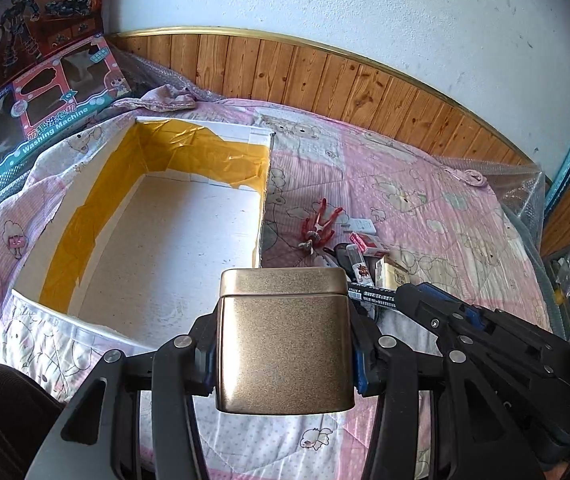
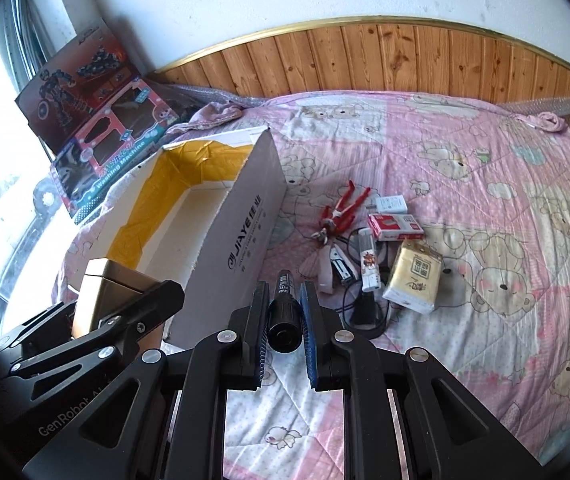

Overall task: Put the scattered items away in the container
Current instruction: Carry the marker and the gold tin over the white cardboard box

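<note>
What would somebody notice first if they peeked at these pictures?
Probably the shiny gold metal tin gripped in the left gripper, close to the camera and beside the big white cardboard box with yellow tape inside. Next, the black marker pen between the right gripper fingers, and the red toy figure on the pink teddy-bear quilt.

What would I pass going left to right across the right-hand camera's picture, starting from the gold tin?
Gold tin in the left gripper → white box → black marker in the right gripper → red figure → yellow tissue pack.
</note>
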